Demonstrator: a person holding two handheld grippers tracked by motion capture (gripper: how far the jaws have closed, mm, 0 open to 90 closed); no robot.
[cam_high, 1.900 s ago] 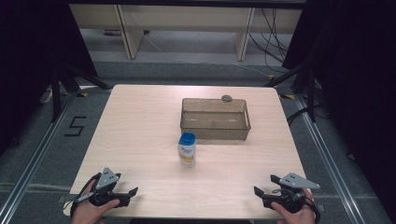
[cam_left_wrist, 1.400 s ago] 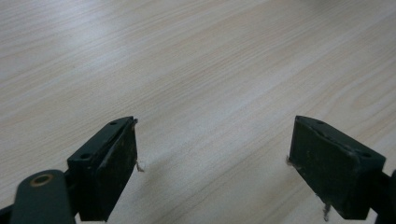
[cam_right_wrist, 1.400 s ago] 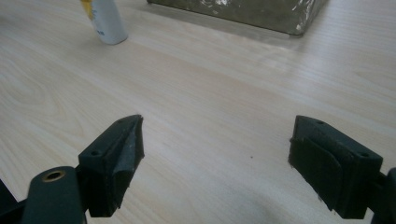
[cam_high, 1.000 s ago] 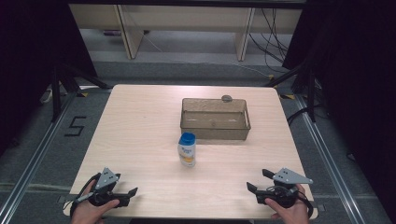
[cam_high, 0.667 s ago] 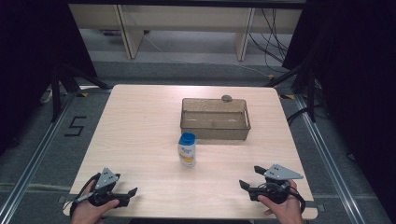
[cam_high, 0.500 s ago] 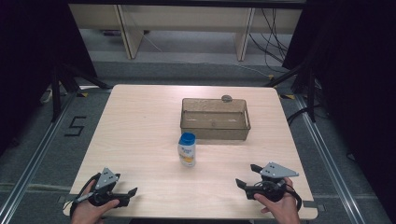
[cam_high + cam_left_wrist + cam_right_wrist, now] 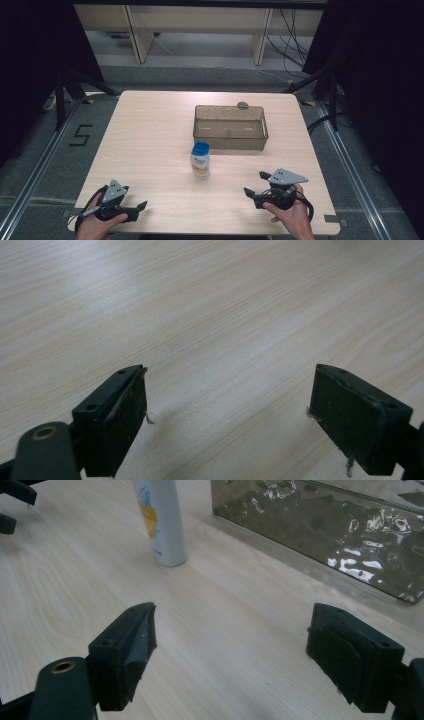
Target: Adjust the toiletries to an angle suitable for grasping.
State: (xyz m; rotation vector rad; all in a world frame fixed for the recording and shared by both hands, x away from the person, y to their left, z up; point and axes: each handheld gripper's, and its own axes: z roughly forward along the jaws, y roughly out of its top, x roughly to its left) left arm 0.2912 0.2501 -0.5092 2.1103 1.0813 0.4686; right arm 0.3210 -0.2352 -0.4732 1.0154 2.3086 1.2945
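So far nothing is picked up: my right gripper (image 7: 256, 184) nears the bottle (image 7: 200, 160) with jaws wide and empty. The bottle stands upright just before the clear bin (image 7: 230, 141). My left gripper (image 7: 136, 209), jaws apart, waits.

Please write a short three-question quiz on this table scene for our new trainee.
1. True or false: the bottle lies on its side.
2. Which tongs are nearer the bottle: A left, B right?
3. What colour is the bottle's cap?

Key:
1. False; it stands upright, in front of the bin.
2. B.
3. Blue.
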